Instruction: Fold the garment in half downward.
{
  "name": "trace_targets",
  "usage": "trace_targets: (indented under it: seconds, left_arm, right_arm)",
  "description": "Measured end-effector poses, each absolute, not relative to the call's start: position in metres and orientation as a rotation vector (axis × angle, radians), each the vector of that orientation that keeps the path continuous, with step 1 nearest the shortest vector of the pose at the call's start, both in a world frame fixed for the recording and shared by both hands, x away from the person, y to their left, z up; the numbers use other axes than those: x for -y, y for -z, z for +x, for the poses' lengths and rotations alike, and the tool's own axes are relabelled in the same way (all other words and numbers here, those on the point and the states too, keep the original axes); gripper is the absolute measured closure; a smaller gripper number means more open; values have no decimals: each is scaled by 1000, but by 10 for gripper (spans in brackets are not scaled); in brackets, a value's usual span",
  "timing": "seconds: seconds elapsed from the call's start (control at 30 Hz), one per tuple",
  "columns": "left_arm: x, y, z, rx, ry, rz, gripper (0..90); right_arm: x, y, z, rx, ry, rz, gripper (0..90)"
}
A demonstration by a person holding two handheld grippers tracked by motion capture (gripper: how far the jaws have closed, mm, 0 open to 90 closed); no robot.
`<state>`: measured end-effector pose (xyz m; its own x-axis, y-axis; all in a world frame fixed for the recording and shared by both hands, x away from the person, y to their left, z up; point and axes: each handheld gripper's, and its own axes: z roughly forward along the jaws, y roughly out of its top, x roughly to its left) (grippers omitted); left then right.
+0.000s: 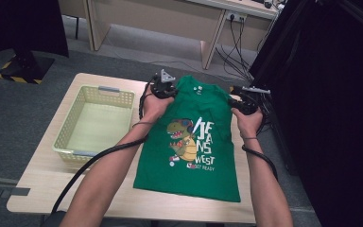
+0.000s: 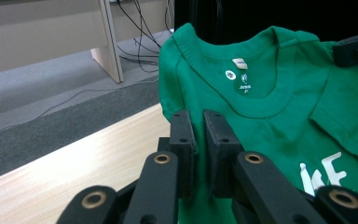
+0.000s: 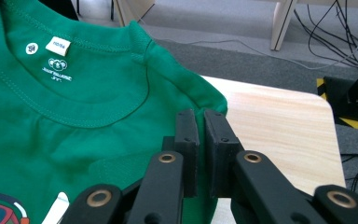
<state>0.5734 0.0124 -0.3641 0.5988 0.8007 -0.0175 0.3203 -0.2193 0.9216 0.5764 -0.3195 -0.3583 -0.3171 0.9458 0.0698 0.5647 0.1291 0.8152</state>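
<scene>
Both grippers, left gripper [image 1: 163, 90] and right gripper [image 1: 244, 102], are clamped on the green T-shirt's [image 1: 189, 142] shoulders, its hem draped on the table [image 1: 38, 179].

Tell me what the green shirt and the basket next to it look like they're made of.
Green T-shirt: soft knit fabric, probably cotton jersey, matte; it shows a ribbed collar, stitched seams and a printed dinosaur graphic. Basket: looks like moulded plastic, pale yellow-green, slightly glossy, with walls in a regular grid of holes and grey handles.

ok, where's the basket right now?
High view: the yellow-green basket sits on the table's left part, beside the green T-shirt, near the person's left forearm.
</scene>
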Motion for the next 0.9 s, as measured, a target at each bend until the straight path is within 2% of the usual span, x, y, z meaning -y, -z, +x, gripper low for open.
trace_targets:
  seconds: [0.43, 0.9]
  left_arm:
    - [-14, 363, 575, -909, -603, 1802, 825]
    - [-19, 374, 556, -889, -611, 1812, 825]
  right_arm:
    - [318, 356, 576, -1931, -1078, 1435, 846]
    - [315, 365, 556, -1935, -1102, 1389, 846]
